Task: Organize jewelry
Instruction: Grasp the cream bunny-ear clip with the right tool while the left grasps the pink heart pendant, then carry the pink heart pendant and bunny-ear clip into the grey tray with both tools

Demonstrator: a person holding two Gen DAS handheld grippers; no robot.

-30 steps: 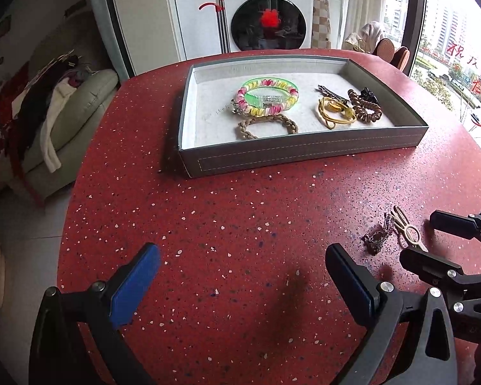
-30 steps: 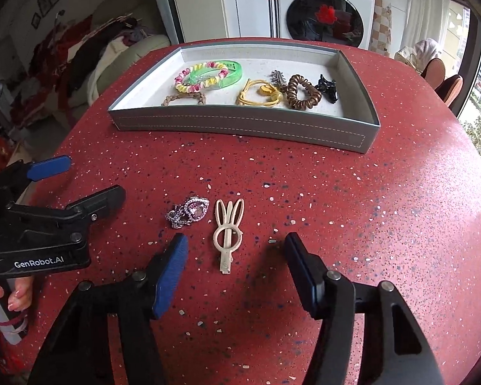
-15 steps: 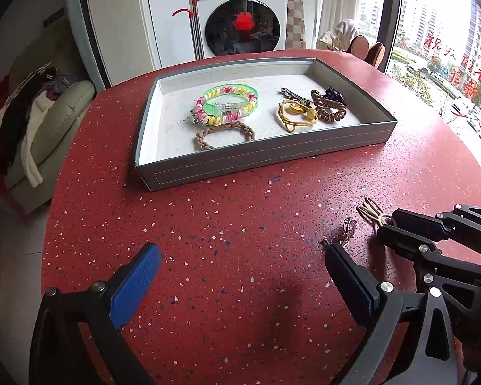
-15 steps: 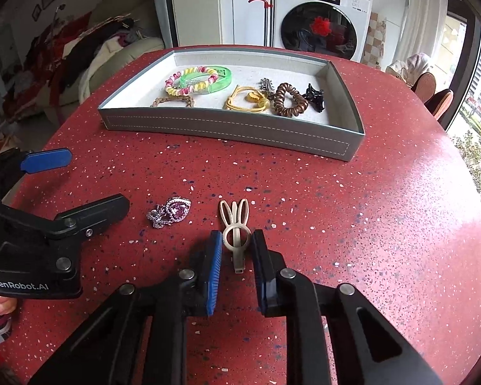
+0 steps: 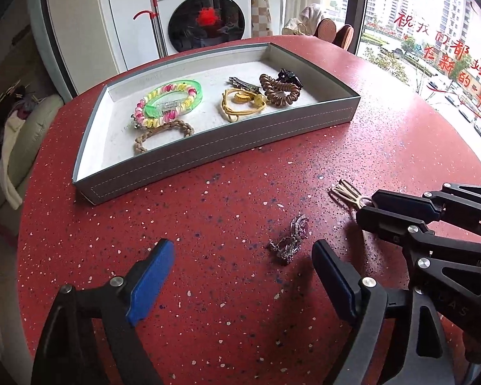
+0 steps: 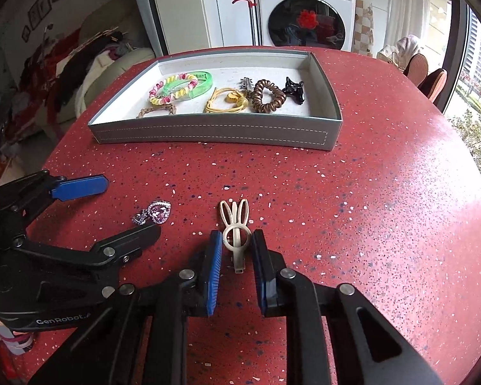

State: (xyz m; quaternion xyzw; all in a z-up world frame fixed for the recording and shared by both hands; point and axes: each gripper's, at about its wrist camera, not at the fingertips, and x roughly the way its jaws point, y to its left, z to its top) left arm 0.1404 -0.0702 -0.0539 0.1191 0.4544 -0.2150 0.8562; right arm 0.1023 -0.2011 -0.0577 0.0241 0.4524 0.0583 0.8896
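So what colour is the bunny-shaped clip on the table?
Cream, a pale beige; the clip shows best in the right wrist view.

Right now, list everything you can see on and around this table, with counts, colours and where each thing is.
Table: one, red speckled, under everything.
Tray: one, grey, far side of table.
Bangle: one, green, tray left, with a pink-yellow coil tie.
Braided bracelet: one, tan, tray front left.
Yellow tie: one, tray centre.
Brown coil tie: one, tray right.
Black claw clip: one, tray far right.
Rabbit clip: one, cream, on table.
Heart pendant: one, purple-silver, on table.
Washing machine: one, white, behind.
Right gripper: shut on rabbit clip.
Left gripper: closing, not on the pendant.
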